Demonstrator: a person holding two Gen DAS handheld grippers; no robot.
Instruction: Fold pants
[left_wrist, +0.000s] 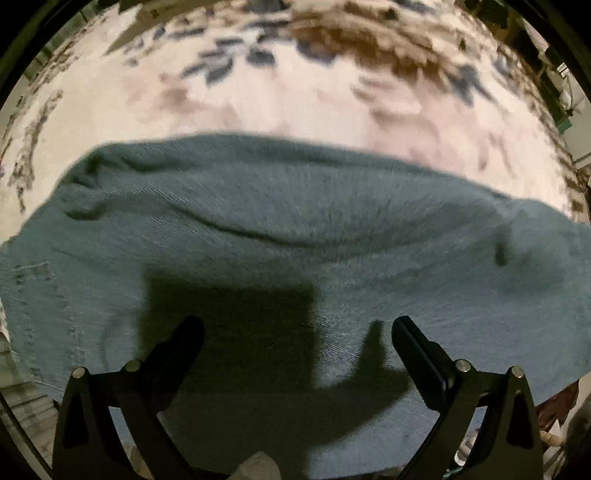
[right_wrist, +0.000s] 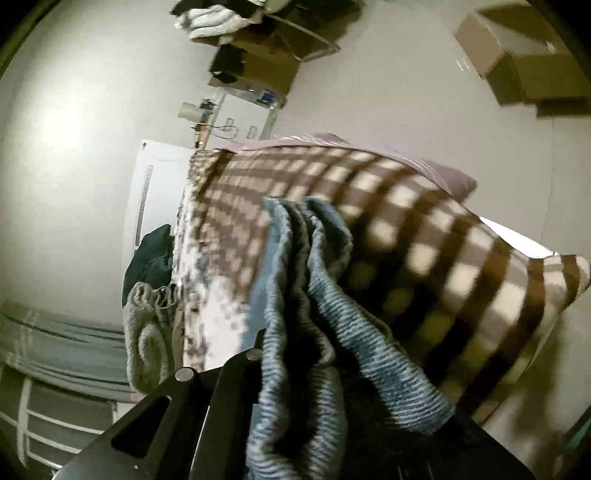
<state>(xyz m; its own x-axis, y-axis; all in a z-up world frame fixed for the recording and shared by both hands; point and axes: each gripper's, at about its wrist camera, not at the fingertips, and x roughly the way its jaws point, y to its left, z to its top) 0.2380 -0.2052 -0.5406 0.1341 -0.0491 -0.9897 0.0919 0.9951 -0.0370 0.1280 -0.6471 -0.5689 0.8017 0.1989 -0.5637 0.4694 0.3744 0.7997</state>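
Blue denim pants (left_wrist: 295, 229) lie spread across a patterned bedcover (left_wrist: 258, 99) in the left wrist view. My left gripper (left_wrist: 297, 332) is open just above the cloth, fingers wide apart and holding nothing. In the right wrist view my right gripper (right_wrist: 295, 369) is shut on a bunched fold of the blue pants (right_wrist: 314, 295), which hangs over and hides the fingertips. The view is tilted and blurred.
A brown and cream checked blanket (right_wrist: 424, 236) covers the bed, with a pink pillow (right_wrist: 443, 170) behind it. Dark and grey clothes (right_wrist: 147, 280) are heaped at the bed's edge. Cardboard boxes (right_wrist: 517, 62) and a shelf (right_wrist: 251, 74) stand by the wall.
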